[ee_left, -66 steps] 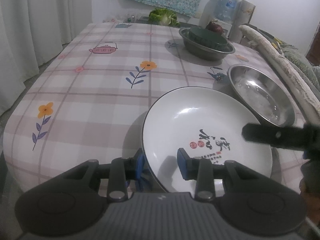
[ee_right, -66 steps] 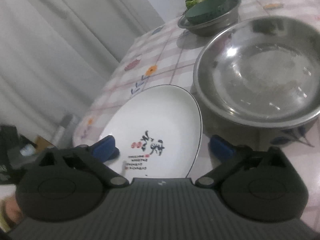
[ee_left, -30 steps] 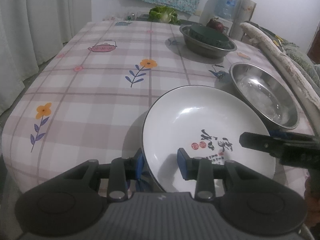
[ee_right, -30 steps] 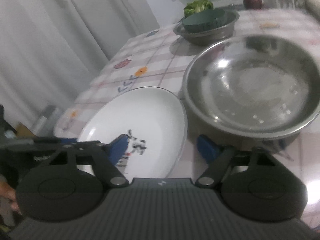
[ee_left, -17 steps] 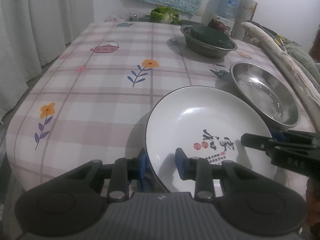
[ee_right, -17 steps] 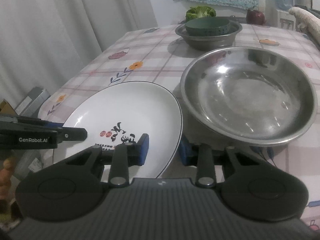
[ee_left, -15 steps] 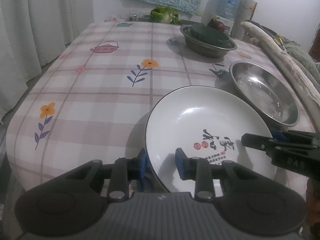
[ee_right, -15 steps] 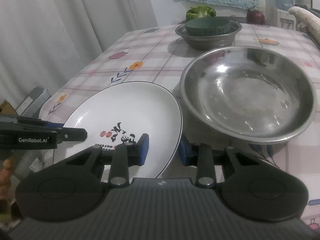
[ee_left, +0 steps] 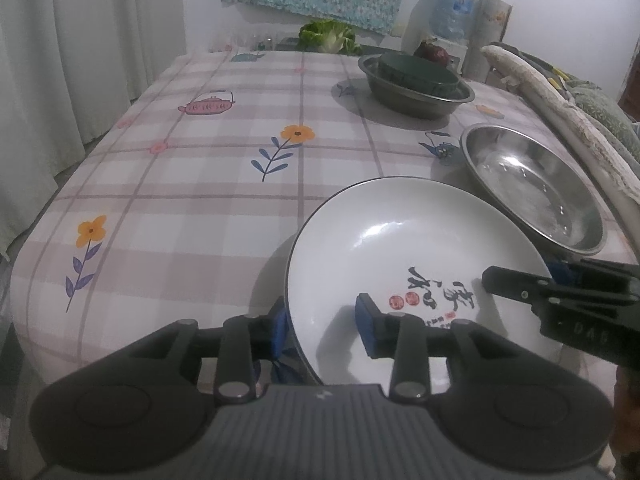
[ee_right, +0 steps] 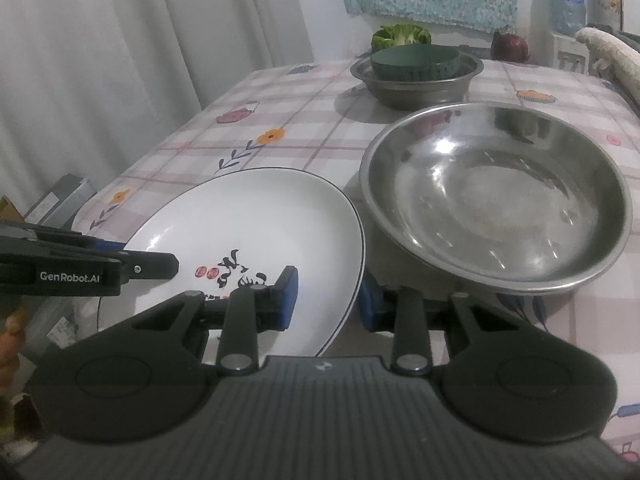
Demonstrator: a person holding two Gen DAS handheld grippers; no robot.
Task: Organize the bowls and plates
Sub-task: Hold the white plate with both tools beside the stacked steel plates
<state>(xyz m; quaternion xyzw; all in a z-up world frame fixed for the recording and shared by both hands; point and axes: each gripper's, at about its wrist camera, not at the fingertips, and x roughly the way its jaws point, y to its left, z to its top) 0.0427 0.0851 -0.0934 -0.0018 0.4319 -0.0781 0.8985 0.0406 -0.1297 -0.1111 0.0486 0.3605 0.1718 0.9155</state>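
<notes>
A white plate (ee_left: 400, 240) with black and red lettering hangs tilted over the near edge of the checked table. My left gripper (ee_left: 322, 328) has the plate's near left rim between its blue pads, one under and one on top; its jaws are opening slightly but still press. My right gripper (ee_right: 328, 304) grips the right rim of the same plate (ee_right: 248, 220) in the same way, its jaws also opening slightly. An empty steel bowl (ee_right: 492, 196) sits just right of the plate. Farther back, a dark green bowl (ee_right: 416, 60) rests inside a steel basin (ee_right: 416, 92).
White curtains hang along the left. A green cabbage (ee_left: 328, 36), a dark red round vegetable (ee_right: 510, 48) and a water bottle (ee_left: 454, 12) stand past the table's far end. A padded seat back (ee_left: 560, 108) runs along the right side. Boxes (ee_right: 60, 200) lie on the floor below left.
My right gripper went from wide open around the plate's right rim to closed on it and rolled level. My left gripper kept its hold on the plate and stayed in place.
</notes>
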